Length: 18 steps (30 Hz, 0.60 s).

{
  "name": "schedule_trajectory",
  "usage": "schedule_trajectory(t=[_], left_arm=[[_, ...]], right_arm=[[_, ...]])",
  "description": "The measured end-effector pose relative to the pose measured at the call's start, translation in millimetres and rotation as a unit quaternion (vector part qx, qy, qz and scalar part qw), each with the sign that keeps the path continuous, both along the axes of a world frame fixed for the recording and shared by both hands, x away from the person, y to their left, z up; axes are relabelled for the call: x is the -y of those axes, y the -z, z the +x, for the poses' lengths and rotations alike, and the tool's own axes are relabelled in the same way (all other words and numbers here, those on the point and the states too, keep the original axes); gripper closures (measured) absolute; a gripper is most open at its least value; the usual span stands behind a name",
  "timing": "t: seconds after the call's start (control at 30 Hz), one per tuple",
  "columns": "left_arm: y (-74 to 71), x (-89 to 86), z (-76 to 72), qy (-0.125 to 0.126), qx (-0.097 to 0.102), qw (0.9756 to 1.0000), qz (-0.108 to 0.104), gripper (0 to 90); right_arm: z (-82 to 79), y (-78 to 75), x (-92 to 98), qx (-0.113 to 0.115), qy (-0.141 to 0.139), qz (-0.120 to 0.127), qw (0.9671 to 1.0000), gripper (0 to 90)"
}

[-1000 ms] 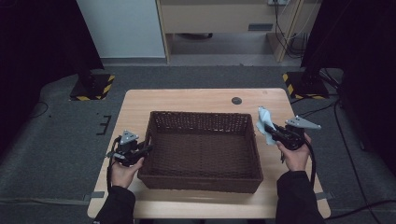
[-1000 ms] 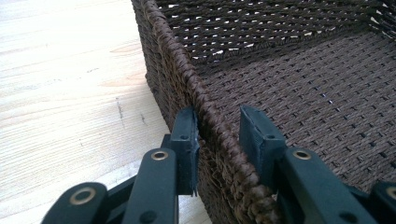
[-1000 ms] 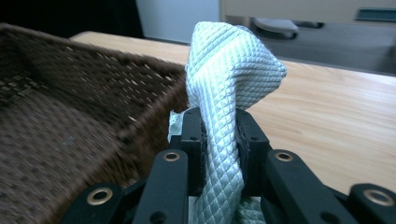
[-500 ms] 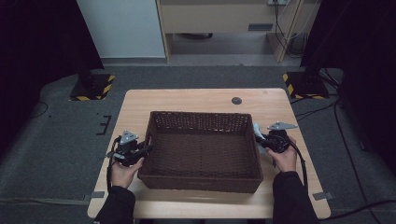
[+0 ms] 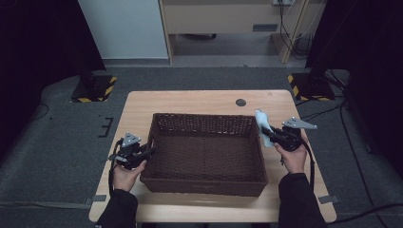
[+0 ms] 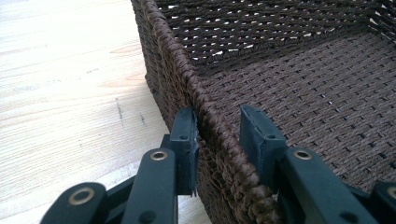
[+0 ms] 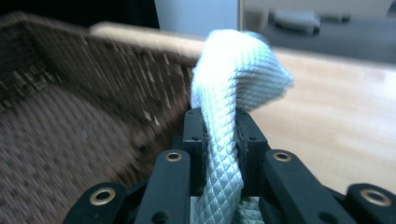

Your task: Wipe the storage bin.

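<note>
**Now, cloth into the basket**

Here the left gripper [image 5: 151, 152] straddles the left rim of the basket [image 5: 205, 119]. In the left gripper view one jaw stands outside the wall and touches the weave, while the other stands inside with a small gap to the rim, so the jaws are spread around the rim, not clamped on it. That hand should press in a little so the basket does not slide.

On the far side, the right gripper [image 5: 264, 132] is pressed together on a pale blue cloth [image 5: 262, 124], which sits just outside the basket's right rim near its far corner. The right gripper view shows the cloth [image 7: 224, 121] pinched between the pads, its free end folded over above them. The sound move, I judge, is to carry the cloth over the rim, lower it well inside, and only then let go, so no loose end catches the weave.
</note>
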<state>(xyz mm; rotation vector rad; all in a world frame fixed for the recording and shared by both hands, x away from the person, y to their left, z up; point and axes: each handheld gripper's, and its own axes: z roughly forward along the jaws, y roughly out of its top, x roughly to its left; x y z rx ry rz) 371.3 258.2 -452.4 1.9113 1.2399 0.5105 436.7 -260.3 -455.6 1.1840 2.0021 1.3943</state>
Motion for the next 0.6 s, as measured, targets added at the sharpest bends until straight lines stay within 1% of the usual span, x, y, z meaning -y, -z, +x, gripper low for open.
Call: schedule_trajectory(t=[0.03,0.07,0.13,0.17,0.3,0.33,0.4,0.47,0.53,0.57,0.6], left_arm=[[0.0,-0.1,0.0,0.0,0.0,1.0,0.0,66.6],[0.1,-0.1,0.0,0.0,0.0,1.0,-0.001,66.5],[0.0,0.1,-0.2,0.0,0.0,1.0,-0.001,66.5],[0.0,0.1,-0.2,0.0,0.0,1.0,0.0,66.5],[0.4,-0.6,0.0,-0.001,-0.001,1.0,-0.005,66.4],[0.5,-0.6,0.0,-0.002,-0.001,1.0,-0.006,66.4],[0.4,-0.5,-0.1,-0.002,-0.001,1.0,-0.005,66.5],[0.3,-0.2,-0.1,-0.003,-0.001,1.0,-0.004,66.7],[0.3,-0.2,-0.1,-0.004,-0.002,1.0,-0.005,66.8],[0.2,-0.3,-0.1,-0.006,-0.004,1.0,-0.007,66.8],[0.2,-0.2,0.0,-0.007,-0.005,0.9999,-0.007,66.9]], right_arm=[[-0.5,-1.8,-1.5,0.0,-0.005,0.005,1.0,78.0],[-0.5,-1.2,-3.0,-0.001,-0.008,-0.003,1.0,78.0],[1.7,4.8,-5.0,-0.011,-0.011,-0.021,0.9997,78.1],[2.6,8.4,-5.4,-0.014,-0.007,-0.019,0.9997,78.1],[4.7,17.5,-2.3,-0.041,-0.004,-0.033,0.9986,78.2],[5.2,21.2,-2.3,-0.051,-0.004,-0.04,0.9979,78.1],[7.3,31.3,-3.3,-0.08,-0.002,-0.07,0.9944,78.2],[9.1,42.0,-6.1,-0.105,-0.004,-0.086,0.9907,78.2],[10.8,50.2,-10.5,-0.131,-0.012,-0.109,0.9853,78.1],[11.6,53.6,-12.7,-0.137,-0.019,-0.115,0.9836,78.1],[12.1,56.1,-15.0,-0.143,-0.02,-0.117,0.9826,78.1]])
